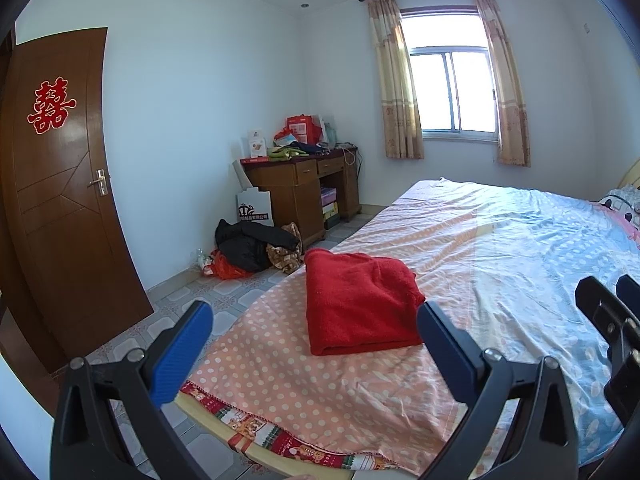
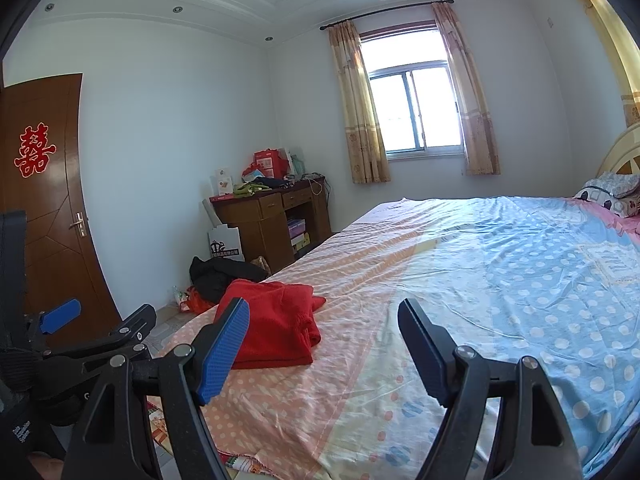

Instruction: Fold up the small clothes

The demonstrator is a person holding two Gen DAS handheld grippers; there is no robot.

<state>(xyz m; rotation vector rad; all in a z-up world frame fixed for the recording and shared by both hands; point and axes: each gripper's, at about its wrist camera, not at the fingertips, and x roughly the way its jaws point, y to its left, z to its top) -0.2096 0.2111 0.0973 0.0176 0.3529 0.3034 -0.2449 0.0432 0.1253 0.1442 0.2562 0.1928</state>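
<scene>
A red fleece garment (image 1: 356, 300) lies folded into a thick rectangle near the left front corner of the bed (image 1: 500, 248). My left gripper (image 1: 316, 344) hangs open just short of it, blue pads wide apart with nothing between them. In the right wrist view the same red garment (image 2: 276, 328) sits ahead and to the left, partly behind the left fingertip. My right gripper (image 2: 324, 344) is open over the pink and cream sheet (image 2: 360, 380), holding nothing. The left gripper (image 2: 104, 332) shows at the left edge there.
The bed's near edge (image 1: 256, 428) shows a patterned trim over a wooden frame. Beyond it are a tiled floor, a pile of dark and red clothes (image 1: 248, 252), a cluttered wooden desk (image 1: 304, 184) and a brown door (image 1: 60, 184). Pillows (image 2: 612, 196) lie at the far right.
</scene>
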